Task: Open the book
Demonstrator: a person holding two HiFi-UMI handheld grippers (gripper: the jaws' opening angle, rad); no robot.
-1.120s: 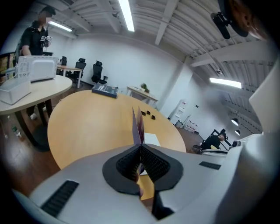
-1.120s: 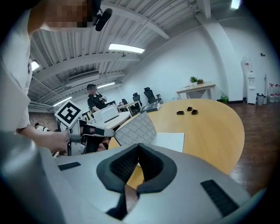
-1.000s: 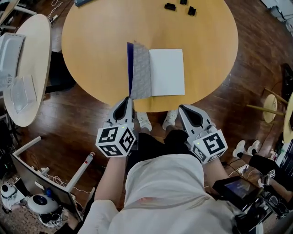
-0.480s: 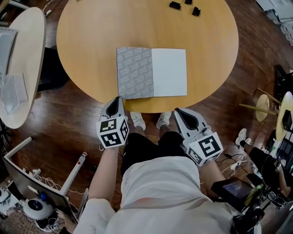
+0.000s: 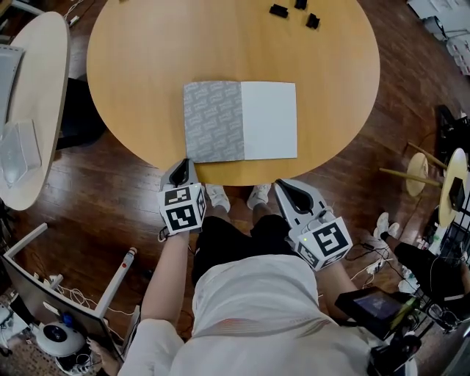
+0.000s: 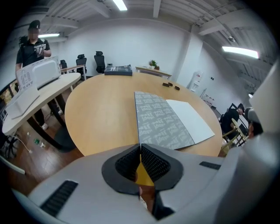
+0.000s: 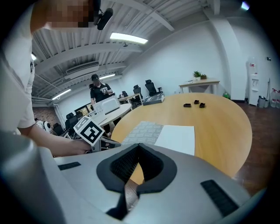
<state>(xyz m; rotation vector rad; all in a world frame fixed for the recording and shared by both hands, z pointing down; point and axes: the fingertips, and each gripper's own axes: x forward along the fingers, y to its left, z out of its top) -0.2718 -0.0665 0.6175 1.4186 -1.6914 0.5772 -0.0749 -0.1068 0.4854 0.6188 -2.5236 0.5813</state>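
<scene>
The book (image 5: 240, 121) lies open and flat near the front edge of the round wooden table (image 5: 147, 59). Its grey patterned inside cover is on the left and a blank white page on the right. My left gripper (image 5: 182, 167) hangs just off the table edge, below the book's left corner, shut and empty. To its right, my right gripper (image 5: 285, 188) is below the edge too, jaws shut on nothing. The left gripper view has the book (image 6: 170, 120) ahead of the closed left gripper (image 6: 140, 146). In the right gripper view the book (image 7: 162, 131) lies beyond the closed right gripper (image 7: 139, 146).
Three small black objects (image 5: 294, 11) sit at the table's far side. A second pale table (image 5: 29, 88) with equipment stands to the left. Chairs, cables and gear crowd the wooden floor around. A person (image 6: 33, 43) stands in the background.
The grey cover, standing nearly upright a second ago, now lies flat to the left. My left gripper has pulled back from the book's edge towards the body.
</scene>
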